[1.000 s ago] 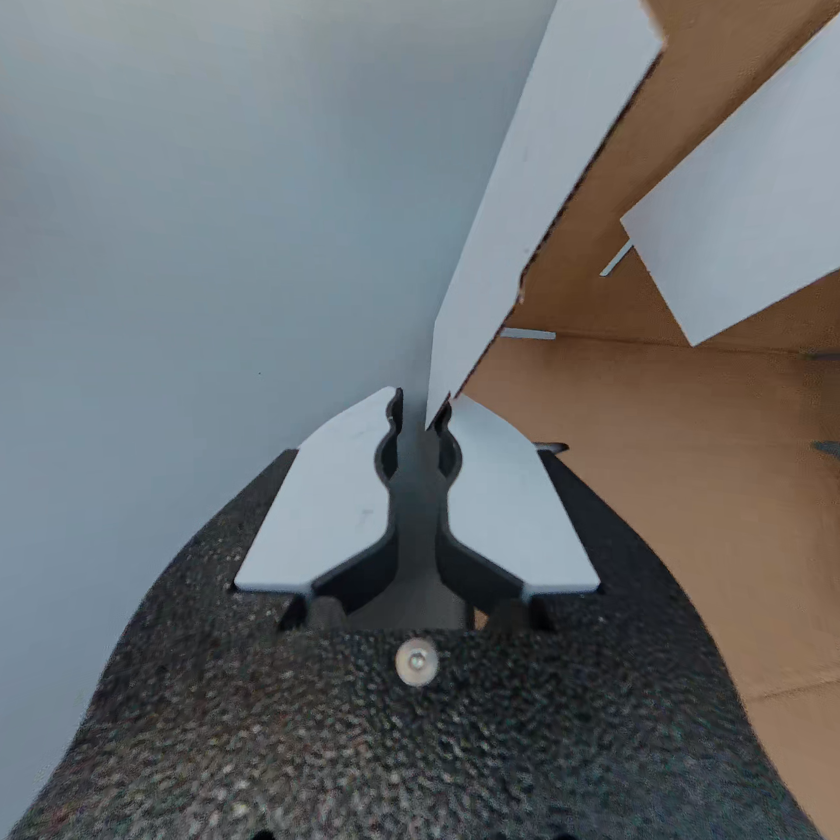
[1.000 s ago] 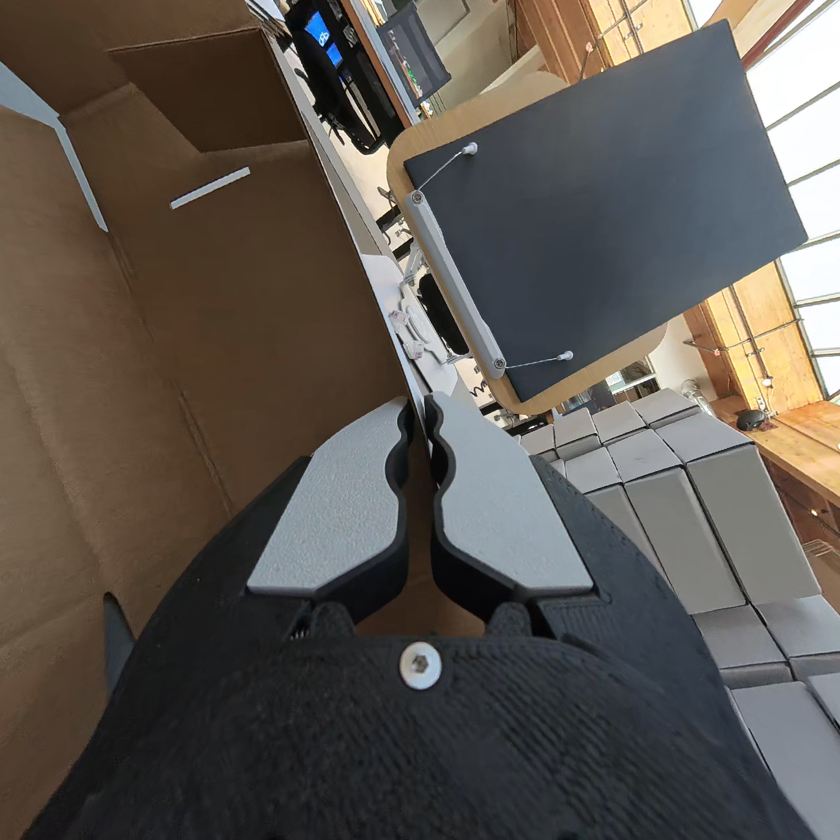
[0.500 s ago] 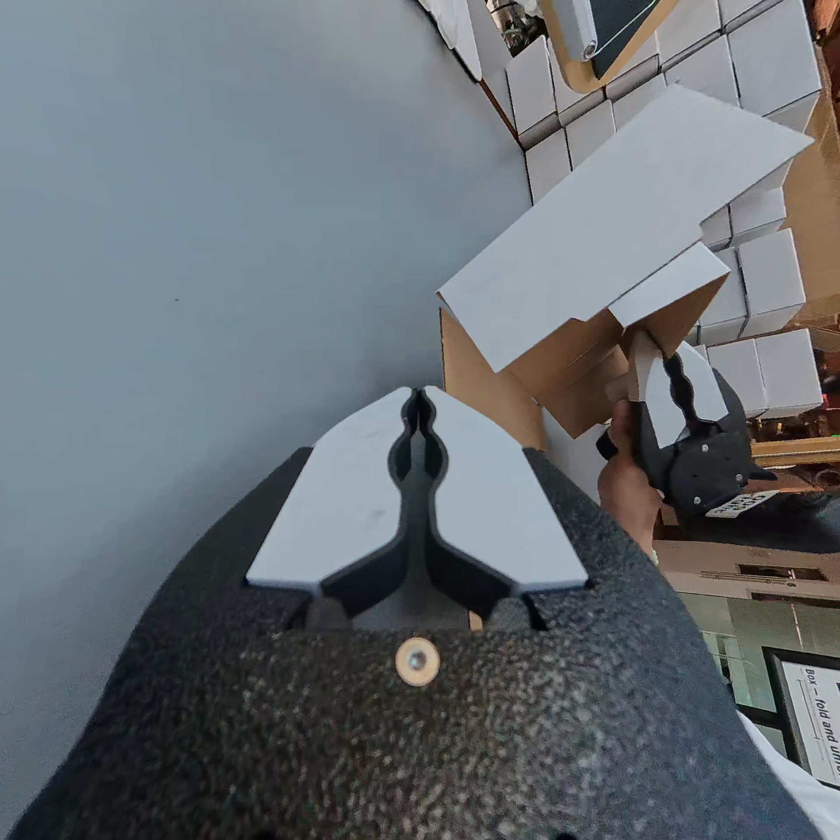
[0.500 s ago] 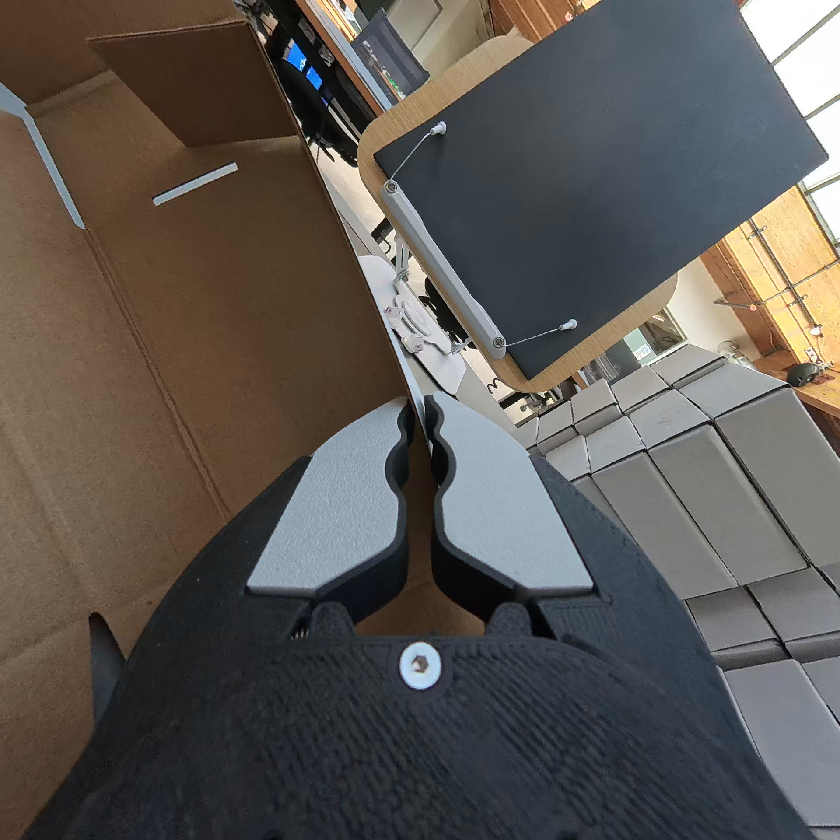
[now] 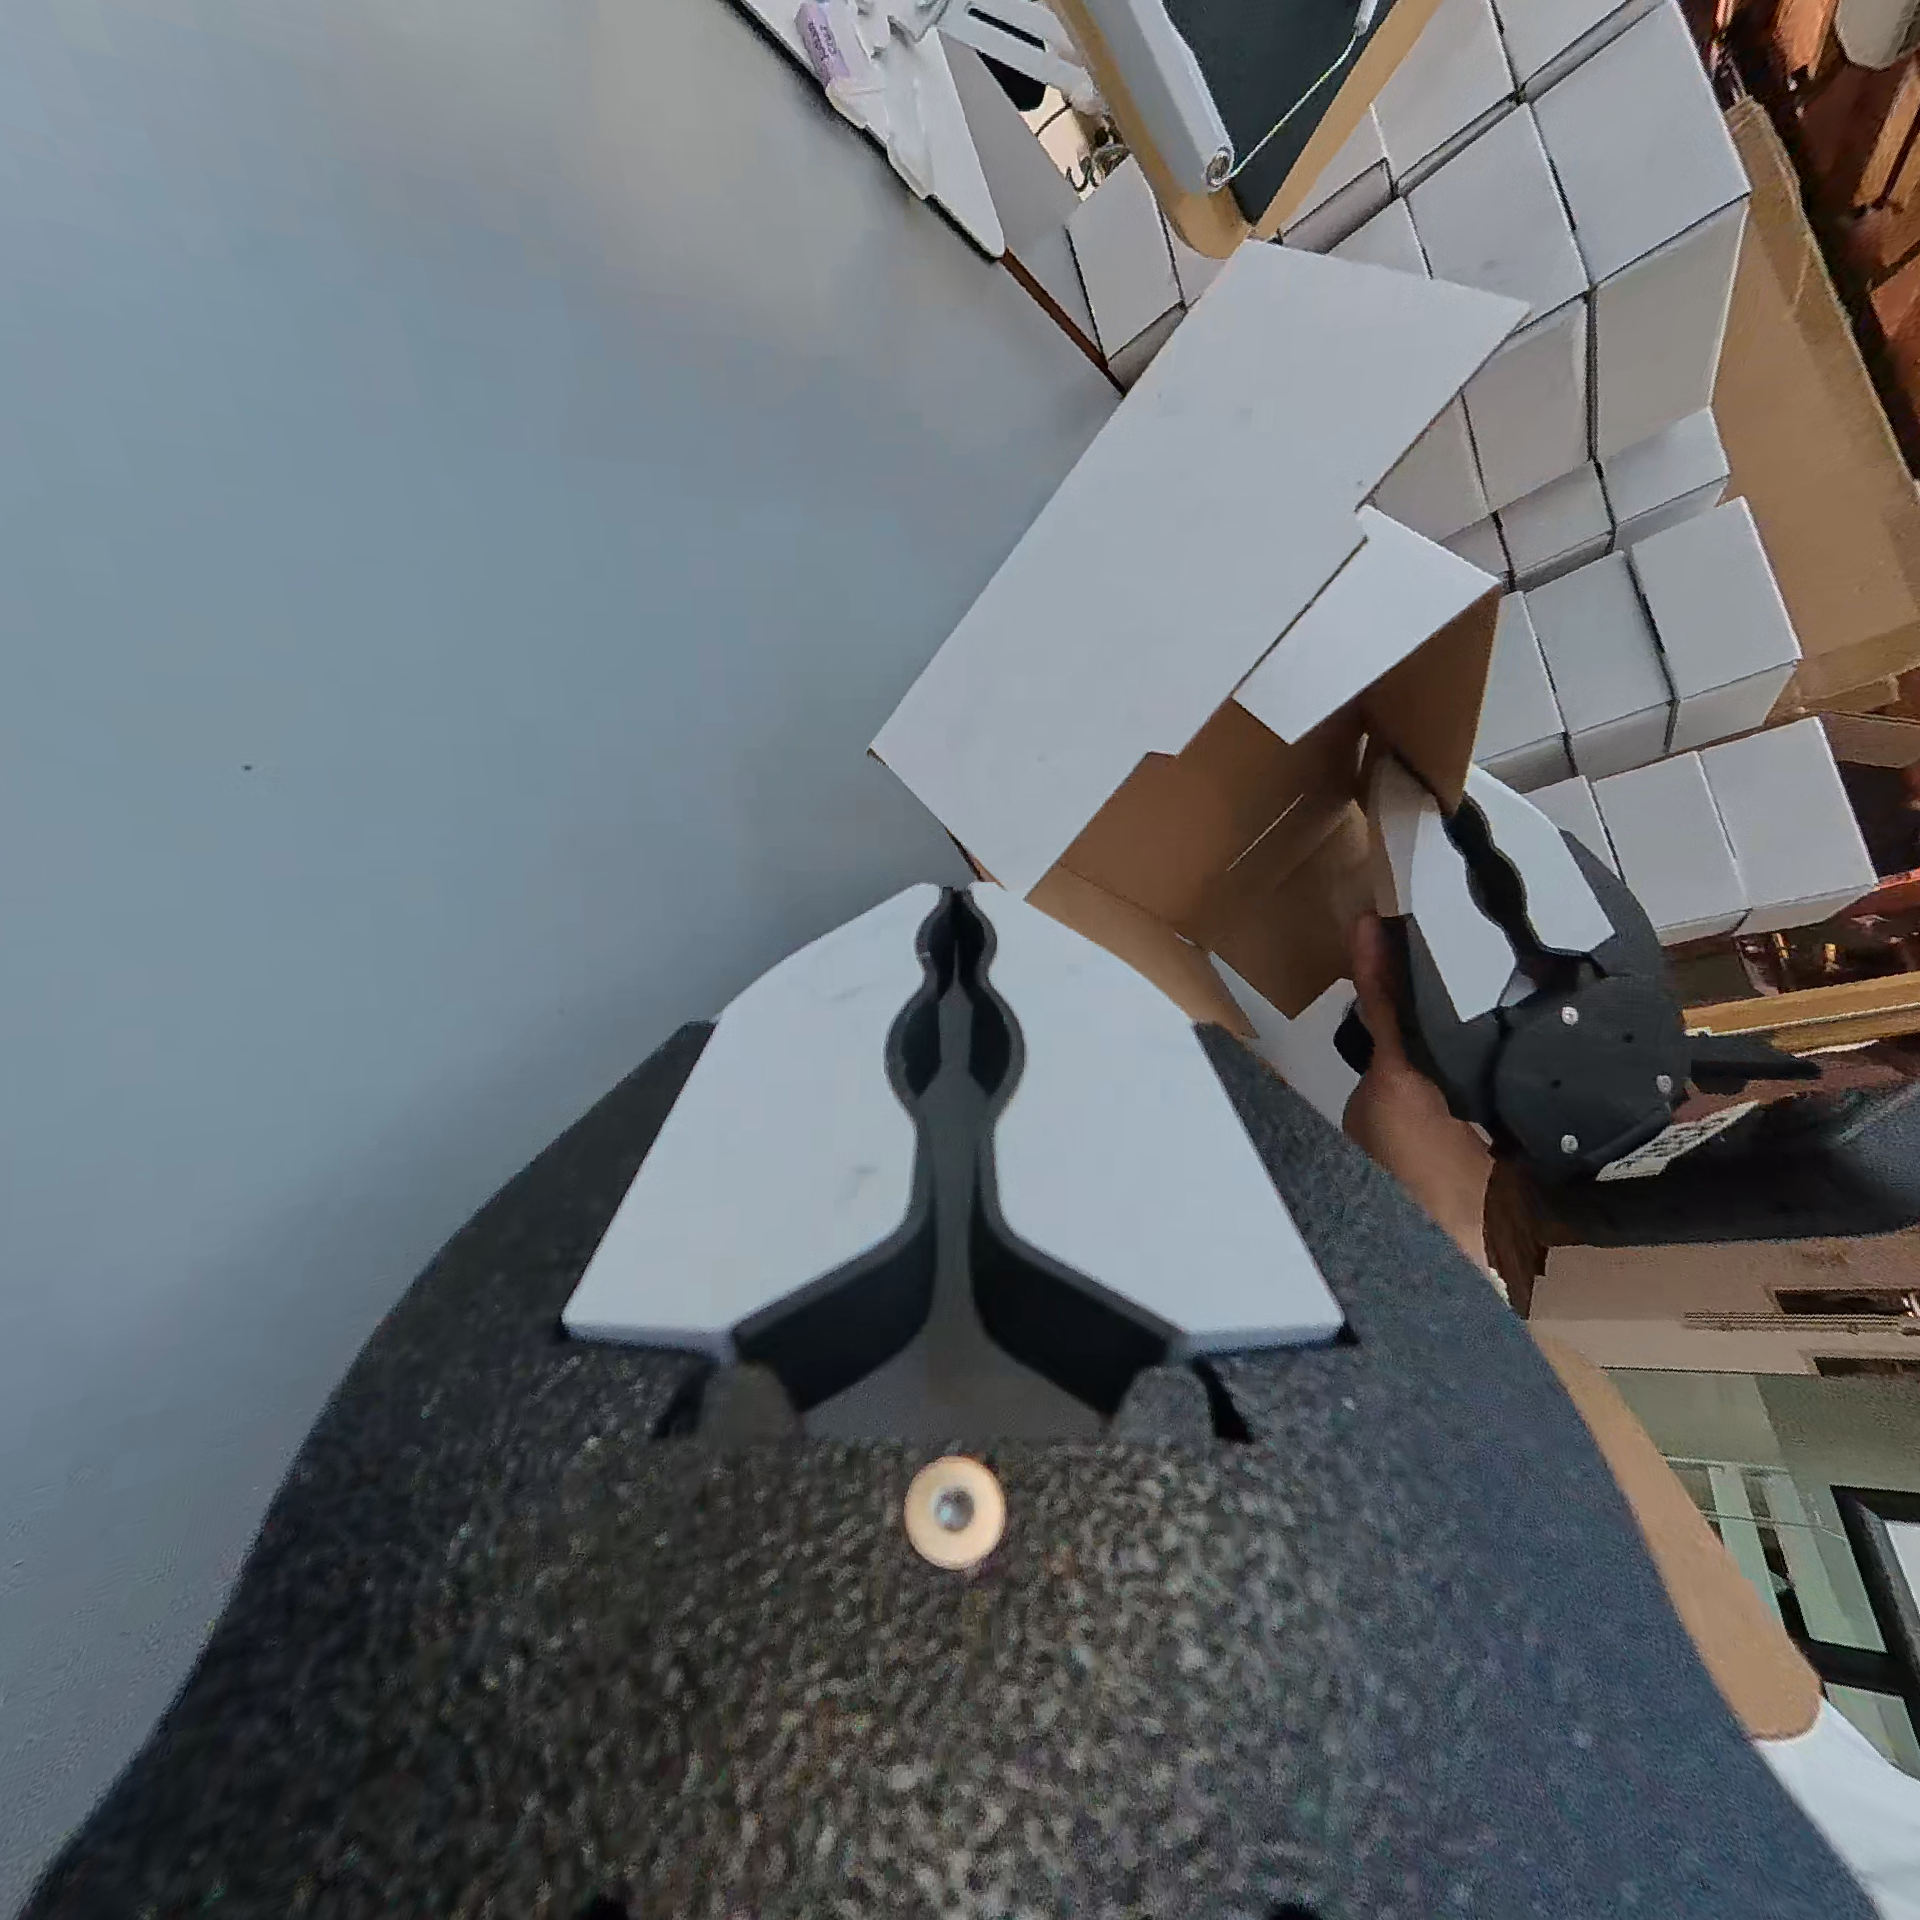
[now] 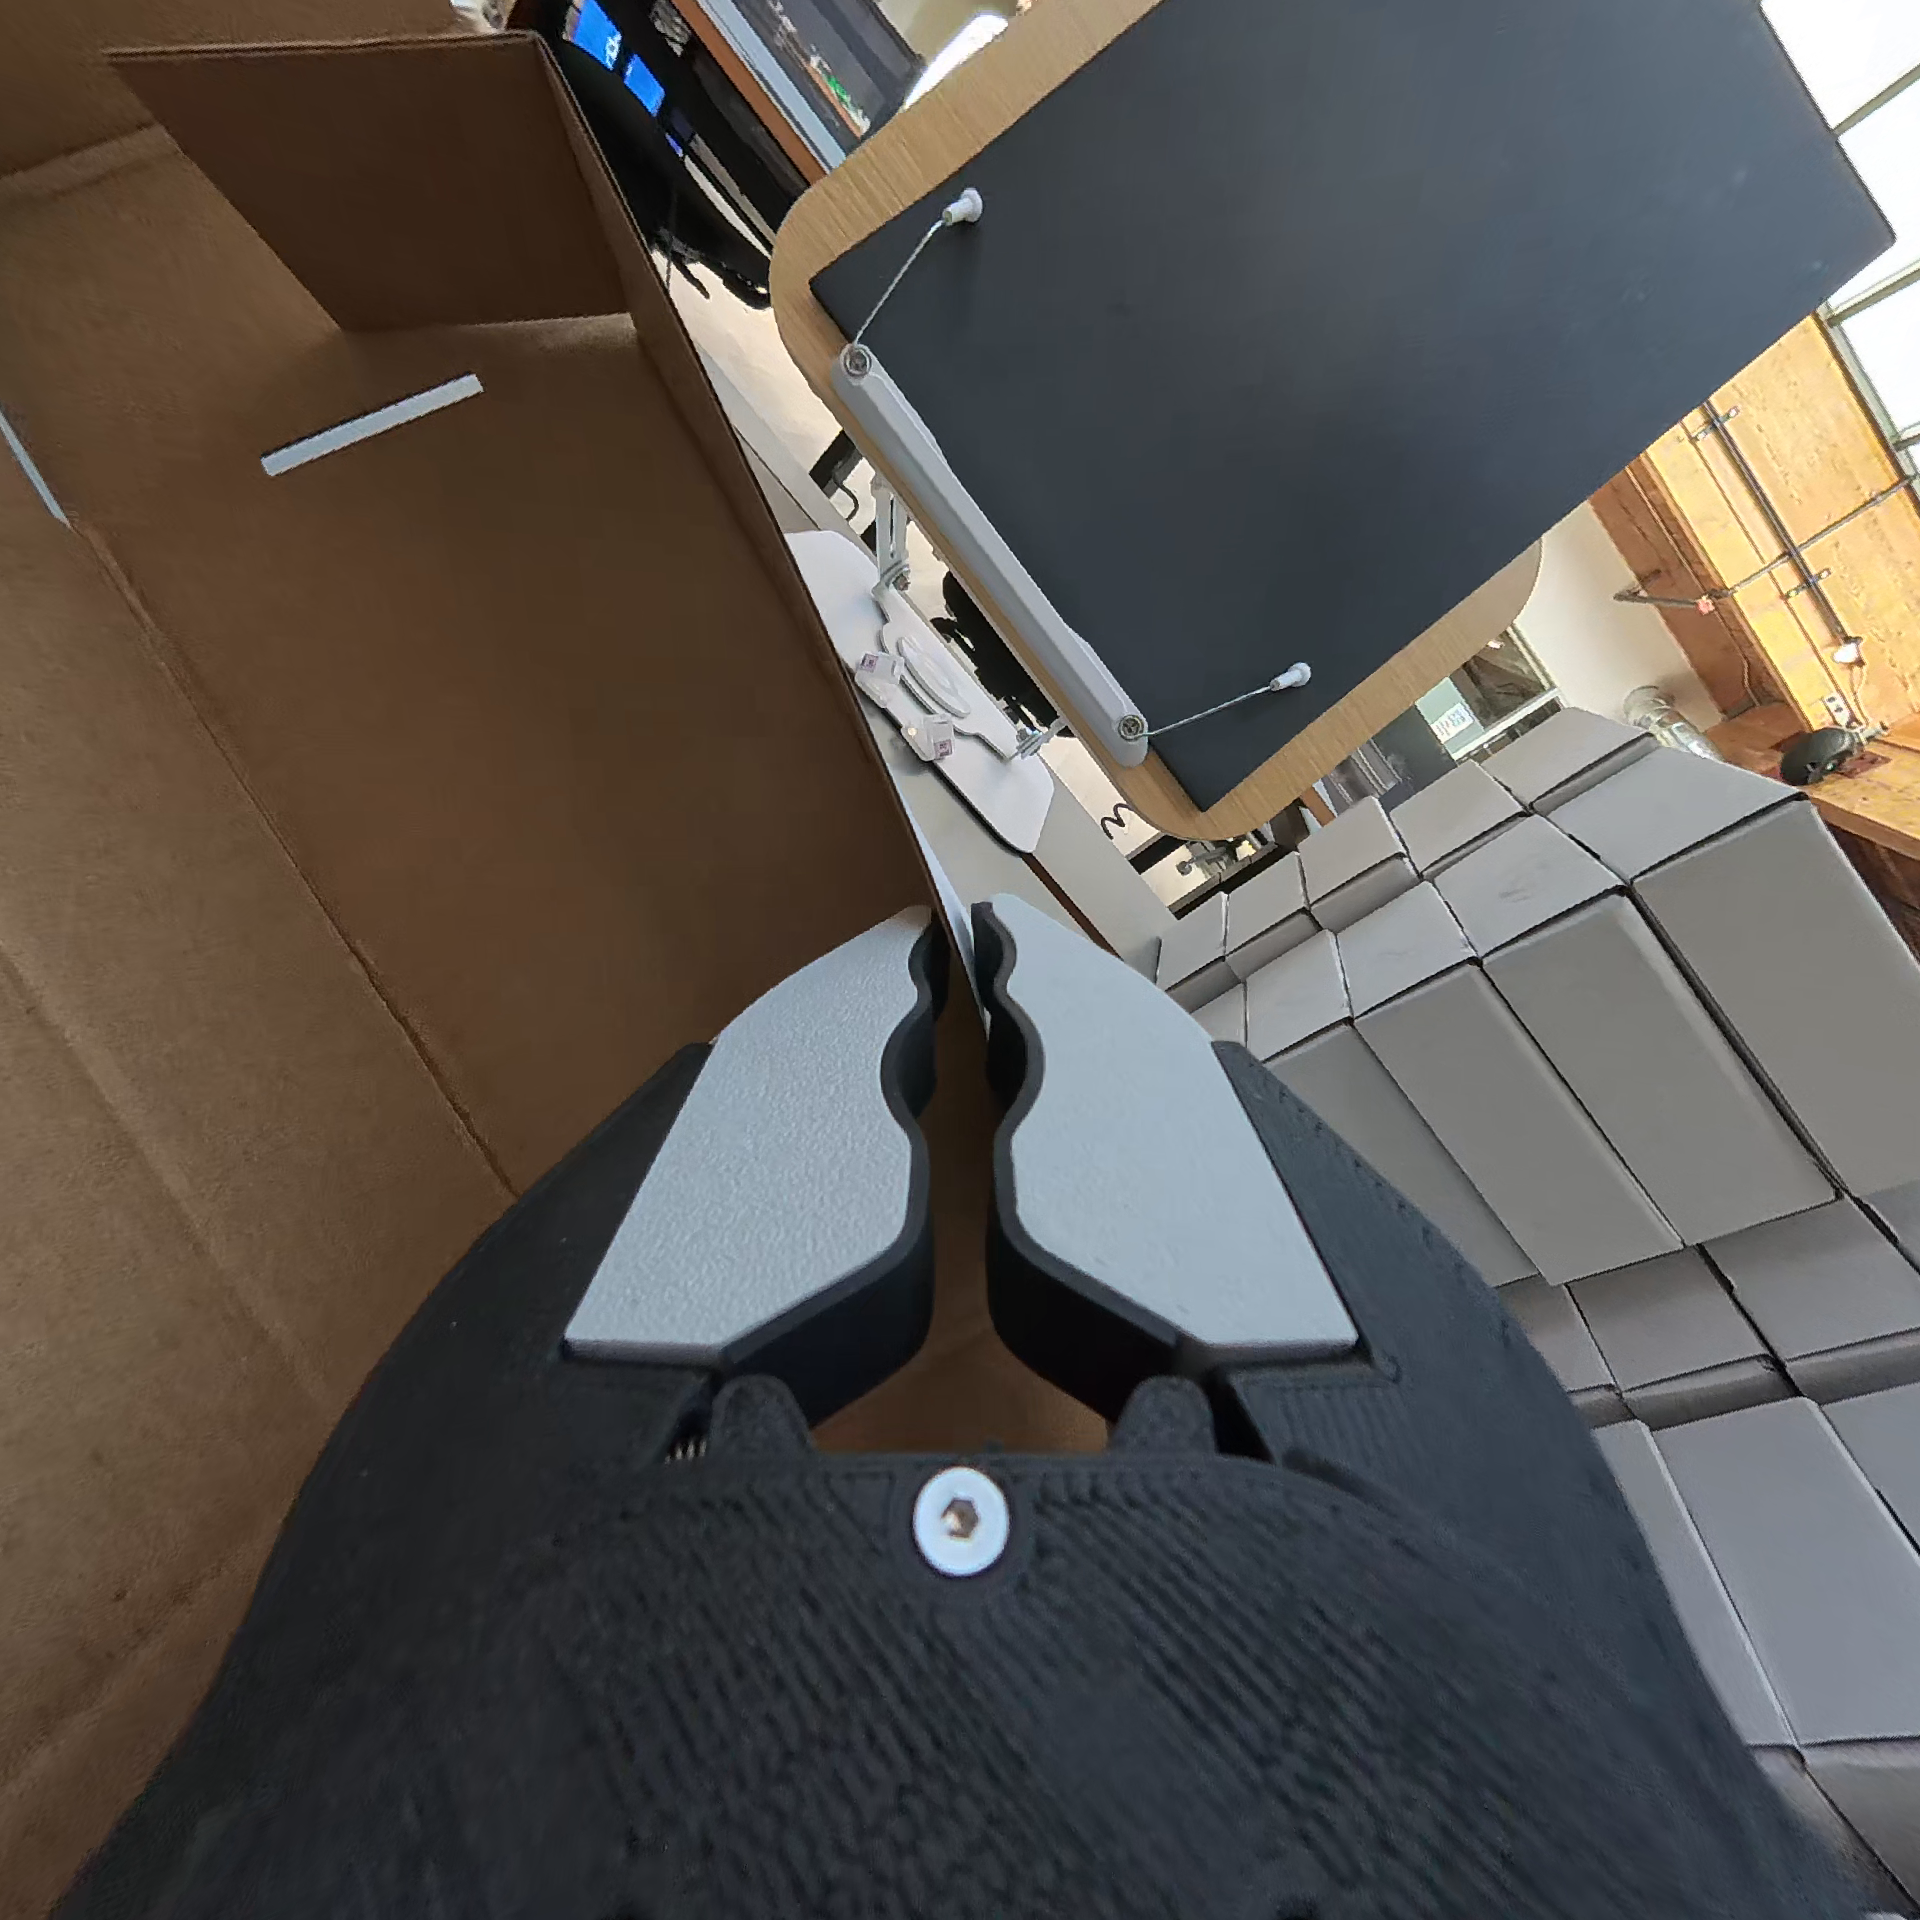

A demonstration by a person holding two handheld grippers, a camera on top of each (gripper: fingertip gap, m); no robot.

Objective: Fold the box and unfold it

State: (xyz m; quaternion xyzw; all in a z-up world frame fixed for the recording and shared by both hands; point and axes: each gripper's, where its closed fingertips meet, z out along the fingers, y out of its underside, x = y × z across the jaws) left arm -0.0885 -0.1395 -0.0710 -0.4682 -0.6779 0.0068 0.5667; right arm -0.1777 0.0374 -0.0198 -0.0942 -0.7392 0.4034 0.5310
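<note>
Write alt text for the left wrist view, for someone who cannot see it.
The left gripper, shut and empty, points at a bare grey surface. To its right, the right gripper, held in a person's hand, is shut on an edge of a half-folded cardboard box, white outside and brown inside. Stacked white boxes fill the background.

Left gripper (image 5: 957,923) is showing a black speckled body, two pale grey fingers with wavy black inner edges, and a silver screw at 6 o'clock. Right gripper (image 6: 961,920) is showing a black ribbed body, grey fingers and a white hex screw.
</note>
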